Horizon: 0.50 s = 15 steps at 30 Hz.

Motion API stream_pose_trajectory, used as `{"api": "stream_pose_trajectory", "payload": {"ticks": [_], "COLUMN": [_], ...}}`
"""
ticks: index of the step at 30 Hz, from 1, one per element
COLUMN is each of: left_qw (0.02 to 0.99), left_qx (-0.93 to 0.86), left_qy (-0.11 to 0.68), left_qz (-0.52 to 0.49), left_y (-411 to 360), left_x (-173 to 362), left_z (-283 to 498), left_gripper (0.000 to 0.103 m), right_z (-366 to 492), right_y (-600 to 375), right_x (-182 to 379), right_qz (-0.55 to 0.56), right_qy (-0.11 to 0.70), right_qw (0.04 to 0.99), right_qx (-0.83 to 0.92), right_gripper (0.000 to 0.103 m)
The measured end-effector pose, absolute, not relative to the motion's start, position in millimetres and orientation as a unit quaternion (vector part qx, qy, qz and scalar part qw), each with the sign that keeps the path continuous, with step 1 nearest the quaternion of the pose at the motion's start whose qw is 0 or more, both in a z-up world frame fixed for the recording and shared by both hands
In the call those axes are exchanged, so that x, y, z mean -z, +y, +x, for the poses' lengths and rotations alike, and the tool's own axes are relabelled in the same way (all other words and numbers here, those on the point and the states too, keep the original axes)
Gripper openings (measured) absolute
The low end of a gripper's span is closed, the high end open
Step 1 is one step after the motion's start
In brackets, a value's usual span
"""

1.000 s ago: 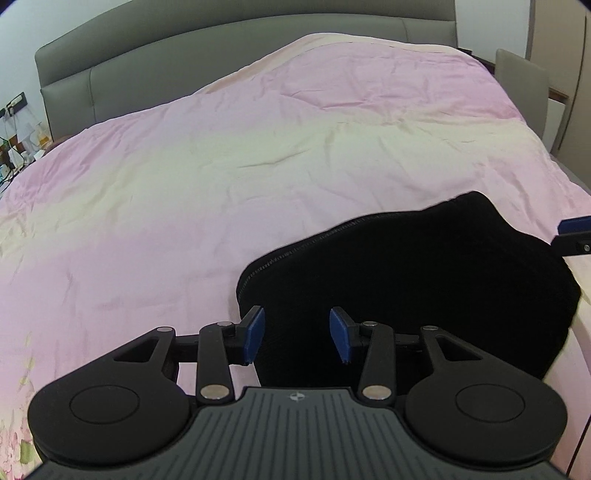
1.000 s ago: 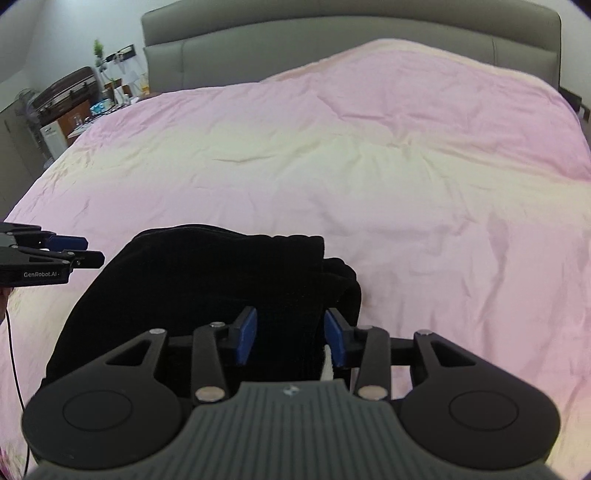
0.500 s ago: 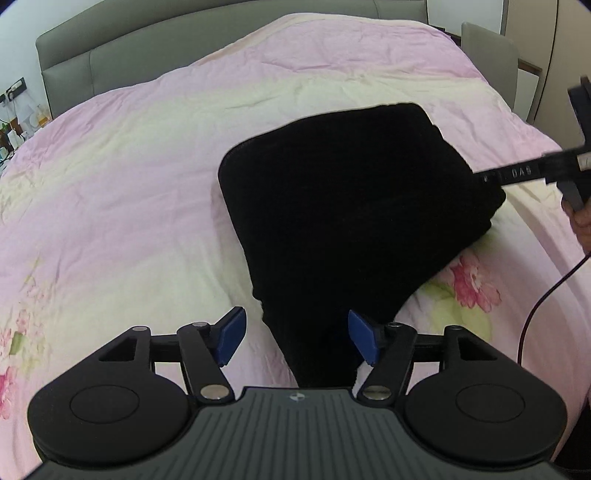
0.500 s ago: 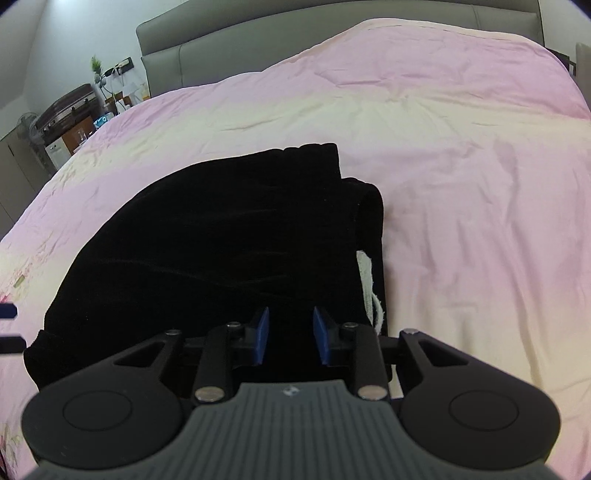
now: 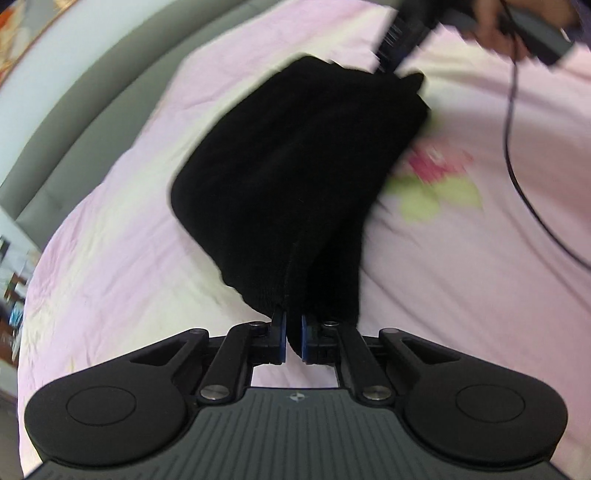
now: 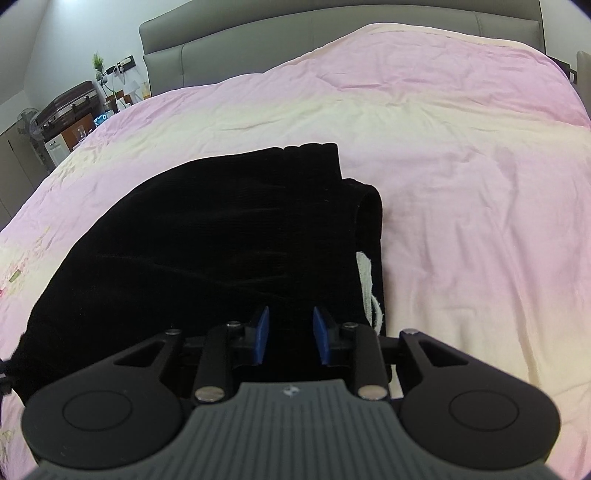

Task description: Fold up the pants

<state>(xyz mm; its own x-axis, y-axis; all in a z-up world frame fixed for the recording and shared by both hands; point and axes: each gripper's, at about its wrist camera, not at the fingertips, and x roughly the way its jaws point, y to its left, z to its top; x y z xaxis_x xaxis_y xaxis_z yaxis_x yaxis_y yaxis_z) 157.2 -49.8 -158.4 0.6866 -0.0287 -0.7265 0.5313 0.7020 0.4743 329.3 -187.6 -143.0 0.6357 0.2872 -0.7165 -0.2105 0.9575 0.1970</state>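
Pink and pale-yellow bedding (image 6: pixel 443 155) is covering a wide bed with a grey padded headboard (image 6: pixel 295 40), and this cover is filling most of both wrist views. Starting at the left gripper (image 5: pixel 293 334), its blue pads are standing almost together and are pinching a fold of the black pants (image 5: pixel 295 166) right at the near edge of the cloth, so this tool is clamped on the garment. From that pinch the dark fabric is running away up the left wrist view as a thick, bunched band, blurred in places, towards the right gripper (image 5: pixel 400 37), which is showing only as a dark body at the top edge where it meets the far end of the cloth. A hand (image 5: pixel 495 26) is gripping its handle there, and a black cable (image 5: pixel 517 166) is trailing down from it across the cover, beside a printed pink flower with green leaves (image 5: pixel 436 177). In the right wrist view that gripper (image 6: pixel 290 334) is holding its blue pads apart with black fabric lying between them; whether the pads are pressing on the cloth I cannot tell. The pants (image 6: pixel 221 236) are lying folded on the near left part of the bed, with a white drawstring (image 6: pixel 365 284) showing along their right edge. A cluttered bedside stand (image 6: pixel 70 114) is standing beyond the bed's left side.
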Motion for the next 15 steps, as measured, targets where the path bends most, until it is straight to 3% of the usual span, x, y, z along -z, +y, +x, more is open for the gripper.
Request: {"api": "stream_pose_trajectory", "payload": {"ticks": [7, 15], "left_qw": [0.833, 0.818], "left_qx": [0.188, 0.185], "left_qy": [0.404, 0.425], "left_qz": [0.328, 0.340], "left_y": [-51.2, -37.0], "left_x": [180.3, 163.6], "left_z": [173.2, 160.0], "left_gripper": [0.006, 0.007], "right_z": [333.9, 330.7], "right_y": [-188.3, -183.9], "right_x": [145.0, 139.3], "right_qz": [0.041, -0.013], "right_qy": [0.410, 0.431], "right_qw": [0.900, 0.889], "right_qx": [-0.140, -0.153], "right_gripper": [0.023, 0.022]}}
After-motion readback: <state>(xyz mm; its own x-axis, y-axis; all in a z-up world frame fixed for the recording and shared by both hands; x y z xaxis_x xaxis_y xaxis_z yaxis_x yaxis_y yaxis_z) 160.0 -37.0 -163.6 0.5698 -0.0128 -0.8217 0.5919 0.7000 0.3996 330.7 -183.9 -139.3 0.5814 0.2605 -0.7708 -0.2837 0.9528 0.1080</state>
